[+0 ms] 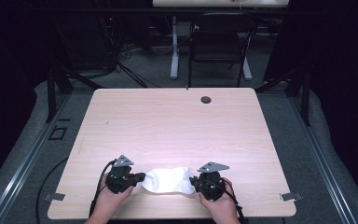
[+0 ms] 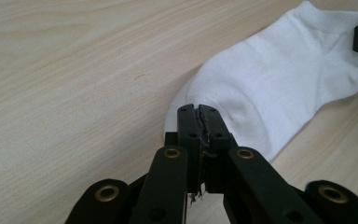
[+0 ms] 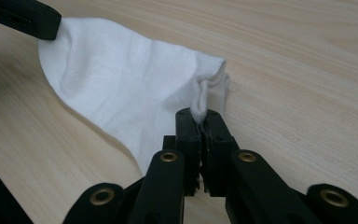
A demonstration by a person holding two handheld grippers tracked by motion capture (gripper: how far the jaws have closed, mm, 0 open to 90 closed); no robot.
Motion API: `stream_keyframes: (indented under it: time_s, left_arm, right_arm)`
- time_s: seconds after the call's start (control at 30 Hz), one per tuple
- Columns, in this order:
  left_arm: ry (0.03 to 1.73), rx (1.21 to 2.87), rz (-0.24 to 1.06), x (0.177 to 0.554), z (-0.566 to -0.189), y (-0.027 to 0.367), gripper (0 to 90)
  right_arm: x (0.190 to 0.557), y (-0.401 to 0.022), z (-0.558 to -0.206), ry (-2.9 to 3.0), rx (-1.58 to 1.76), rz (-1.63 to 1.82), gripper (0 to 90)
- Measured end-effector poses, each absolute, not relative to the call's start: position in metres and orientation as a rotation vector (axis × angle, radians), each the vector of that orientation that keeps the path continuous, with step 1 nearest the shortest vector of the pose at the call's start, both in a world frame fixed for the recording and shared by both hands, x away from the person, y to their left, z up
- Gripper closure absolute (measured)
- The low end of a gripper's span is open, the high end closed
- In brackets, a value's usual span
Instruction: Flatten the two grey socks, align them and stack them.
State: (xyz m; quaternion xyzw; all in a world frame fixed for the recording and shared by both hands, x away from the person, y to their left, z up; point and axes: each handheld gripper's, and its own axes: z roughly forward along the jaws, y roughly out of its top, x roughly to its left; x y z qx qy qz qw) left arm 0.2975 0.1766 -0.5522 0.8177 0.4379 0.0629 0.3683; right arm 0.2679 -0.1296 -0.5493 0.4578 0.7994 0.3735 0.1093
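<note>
We had the white sock [image 1: 168, 180] stretched flat near the desk's [image 1: 177, 121] front edge, left tongs [image 1: 142, 178] clenched on its toe, right tongs [image 1: 192, 181] pinching its cuff, any folding apparently still undone.

White sock [image 2: 279, 79]: soft knitted cloth, matt, fine ribbing at the cuff, lightly creased. Table [image 1: 177, 121]: pale wood-grain top, smooth, with a faint satin sheen under the light. Left gripper [image 2: 198, 110] and right gripper [image 3: 197, 114]: black matt plastic, slightly grainy, set with small brass-coloured metal rivets; dull grey metal plate on top of each in the high view. Floor [image 1: 289, 121] around the table: grey, rough-looking carpet. Chair [image 1: 219, 44] beyond: dark frame, dull finish.
</note>
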Motion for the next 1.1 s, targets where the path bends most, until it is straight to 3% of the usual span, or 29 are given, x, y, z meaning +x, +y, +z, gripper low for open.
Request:
stream_keyframes:
  time_s: [0.2,0.4,0.63,0.9,1.03,1.1]
  left_arm:
    - [1.126,2.111,0.160,0.302,-0.560,0.174,88.2]
    - [1.129,2.090,0.166,0.302,-0.561,0.175,84.7]
    - [1.129,2.066,0.182,0.302,-0.558,0.179,80.3]
    - [1.137,2.049,0.194,0.303,-0.559,0.184,76.2]
    - [1.149,2.009,0.191,0.305,-0.557,0.193,72.4]
    - [1.146,1.986,0.215,0.305,-0.556,0.197,65.1]
  right_arm:
    - [0.271,-0.131,-0.556,2.354,1.356,1.061,85.6]
    - [0.270,-0.135,-0.553,2.310,1.347,1.098,76.0]
    - [0.269,-0.125,-0.555,2.344,1.275,1.104,83.0]
    - [0.276,-0.127,-0.563,2.358,1.327,1.063,82.9]
    - [0.274,-0.133,-0.556,2.325,1.327,1.124,77.4]
    - [0.273,-0.137,-0.553,2.296,1.323,1.137,69.7]
